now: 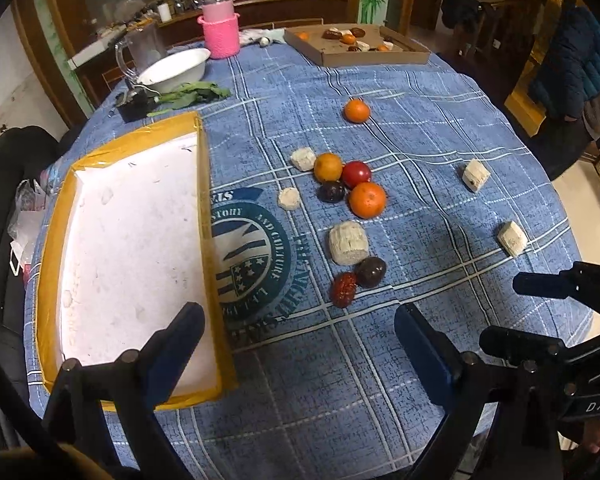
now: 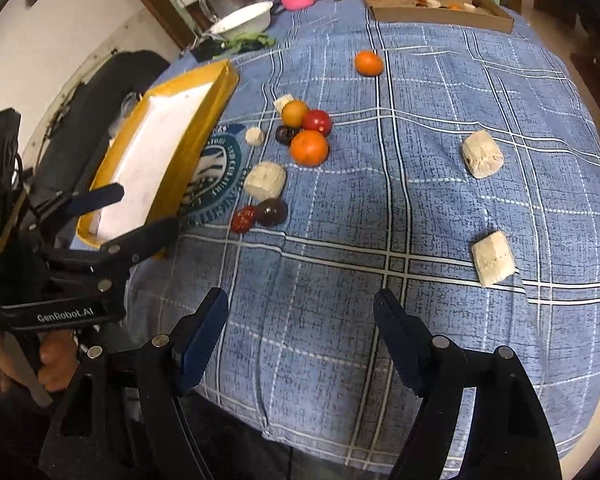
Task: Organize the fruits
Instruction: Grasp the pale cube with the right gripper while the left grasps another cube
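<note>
Fruits lie loose on the blue checked tablecloth: a lone orange (image 1: 356, 111) (image 2: 368, 63), a cluster with a yellow-orange fruit (image 1: 327, 167), a red tomato (image 1: 356, 173), a dark plum (image 1: 331, 191) and a big orange (image 1: 367, 199) (image 2: 309, 147), and nearer a red date (image 1: 343, 289) (image 2: 243, 219) beside another dark plum (image 1: 370, 271) (image 2: 271, 211). Several pale sugarcane chunks (image 1: 347, 243) (image 2: 482, 153) lie among them. An empty yellow-rimmed white tray (image 1: 204, 216) (image 2: 198, 120) sits at the left. My left gripper (image 1: 300, 328) is open, one finger over the tray. My right gripper (image 2: 300, 312) is open above bare cloth.
A cardboard tray (image 1: 364, 58) (image 2: 440, 14) holding more fruits and chunks stands at the far edge. A white bowl (image 1: 175, 69), glass jug (image 1: 142, 46), pink knitted holder with a bottle (image 1: 220, 34) and green leaves (image 1: 192, 94) sit far left. A person in a blue jacket (image 1: 576, 64) stands at right.
</note>
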Demonstrator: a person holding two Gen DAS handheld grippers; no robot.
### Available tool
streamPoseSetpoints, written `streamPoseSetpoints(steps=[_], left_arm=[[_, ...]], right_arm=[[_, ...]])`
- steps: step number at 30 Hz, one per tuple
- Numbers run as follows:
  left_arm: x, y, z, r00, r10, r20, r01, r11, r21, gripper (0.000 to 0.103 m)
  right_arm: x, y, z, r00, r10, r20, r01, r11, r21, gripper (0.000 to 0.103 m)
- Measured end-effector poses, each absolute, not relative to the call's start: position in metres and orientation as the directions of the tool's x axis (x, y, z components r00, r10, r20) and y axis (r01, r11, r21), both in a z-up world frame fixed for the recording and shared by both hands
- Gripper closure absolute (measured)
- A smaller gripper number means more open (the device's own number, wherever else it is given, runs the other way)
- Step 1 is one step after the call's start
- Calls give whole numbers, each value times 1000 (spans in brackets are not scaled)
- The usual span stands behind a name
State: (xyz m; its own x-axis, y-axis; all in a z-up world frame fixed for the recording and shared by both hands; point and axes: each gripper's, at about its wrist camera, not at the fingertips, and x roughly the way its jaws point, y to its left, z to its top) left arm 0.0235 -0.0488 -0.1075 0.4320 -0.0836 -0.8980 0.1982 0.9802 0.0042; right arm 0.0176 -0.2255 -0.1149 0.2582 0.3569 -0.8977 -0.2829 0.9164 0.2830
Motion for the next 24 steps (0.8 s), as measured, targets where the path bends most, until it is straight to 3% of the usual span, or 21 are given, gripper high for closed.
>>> streamPoseSetpoints(steps=[9, 19, 24], left_arm=[[32, -45, -102, 376, -68, -924, 208, 978, 12, 5], [54, -46, -117, 303, -108, -947, 245, 969, -32, 6], [67, -49, -137, 235, -136, -962, 243, 967, -78, 15]], right_arm=[[26, -230, -88, 233, 335, -913, -322, 912, 252, 28], [44, -248, -110, 214, 323, -922, -290, 922, 256, 28], [48, -256, -128, 180, 337, -924, -260, 922, 286, 33]])
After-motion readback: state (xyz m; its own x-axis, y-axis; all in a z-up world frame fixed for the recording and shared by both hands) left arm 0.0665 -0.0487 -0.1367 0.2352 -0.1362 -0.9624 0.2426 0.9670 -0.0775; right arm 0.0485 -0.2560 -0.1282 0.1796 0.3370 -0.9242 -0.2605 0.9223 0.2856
